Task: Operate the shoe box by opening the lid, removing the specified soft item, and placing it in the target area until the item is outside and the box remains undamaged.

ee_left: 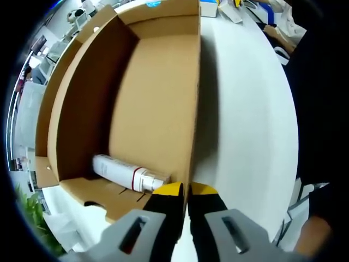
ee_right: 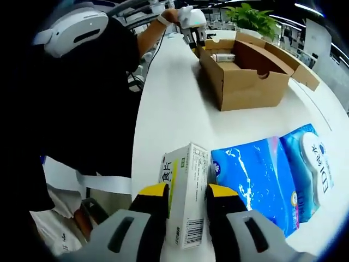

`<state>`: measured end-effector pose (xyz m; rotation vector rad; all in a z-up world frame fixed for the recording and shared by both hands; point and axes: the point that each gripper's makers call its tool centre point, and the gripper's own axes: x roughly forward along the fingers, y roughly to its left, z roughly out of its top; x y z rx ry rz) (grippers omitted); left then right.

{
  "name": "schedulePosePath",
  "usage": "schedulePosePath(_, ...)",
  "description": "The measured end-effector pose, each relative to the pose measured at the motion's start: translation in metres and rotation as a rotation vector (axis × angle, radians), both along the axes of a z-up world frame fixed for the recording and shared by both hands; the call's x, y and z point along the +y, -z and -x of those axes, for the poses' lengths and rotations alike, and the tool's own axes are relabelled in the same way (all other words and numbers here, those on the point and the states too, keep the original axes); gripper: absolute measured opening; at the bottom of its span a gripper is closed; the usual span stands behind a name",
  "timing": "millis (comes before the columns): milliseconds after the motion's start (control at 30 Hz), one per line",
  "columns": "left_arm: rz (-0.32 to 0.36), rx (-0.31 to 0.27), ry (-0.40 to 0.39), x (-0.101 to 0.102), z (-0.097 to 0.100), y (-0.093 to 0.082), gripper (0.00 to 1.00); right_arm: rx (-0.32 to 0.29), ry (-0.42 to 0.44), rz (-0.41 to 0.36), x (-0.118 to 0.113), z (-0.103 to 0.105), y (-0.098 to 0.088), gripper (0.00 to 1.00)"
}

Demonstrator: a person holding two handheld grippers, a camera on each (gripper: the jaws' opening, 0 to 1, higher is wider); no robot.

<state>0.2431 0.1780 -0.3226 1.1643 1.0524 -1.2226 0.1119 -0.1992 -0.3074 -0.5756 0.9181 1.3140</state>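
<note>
Right fingers (ee_right: 185, 192) clamped on small carton (ee_right: 184, 194), blue soft pack (ee_right: 267, 177) just beside, perhaps touching.

The left claw (ee_left: 184, 192) has two black fingers capped with yellow tips, set on pale grey moulded mounts, each with a slotted opening. The right claw (ee_right: 187, 195) is built alike: black fingers, yellow tips, grey slotted mounts. The person (ee_right: 98, 103) wears a dark, probably black top, a white headset (ee_right: 73, 24) and a white wristband (ee_right: 162, 19).
</note>
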Motion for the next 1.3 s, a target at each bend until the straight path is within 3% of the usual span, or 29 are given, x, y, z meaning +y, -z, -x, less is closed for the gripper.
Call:
schedulePosePath(333,-0.001,-0.003,-0.001,0.000,0.000,0.000,0.03,-0.044,-0.018,0.003,0.002,0.000,-0.006,0.28)
schedulePosePath(700,-0.005,-0.010,0.000,0.000,0.001,0.000,0.03,-0.070,-0.034,0.038,0.009,0.015,-0.005,0.34)
schedulePosePath(867,-0.005,-0.013,0.001,0.000,0.002,0.000,0.03,-0.130,0.018,0.087,0.006,0.012,-0.004,0.45)
schedulePosePath(1067,-0.006,-0.015,0.002,0.000,0.002,0.000,0.03,-0.185,0.074,0.203,-0.008,0.018,0.003,0.48)
schedulePosePath(1300,-0.008,-0.015,0.004,0.000,0.002,0.000,0.03,-0.194,0.134,0.218,-0.013,0.026,0.015,0.50)
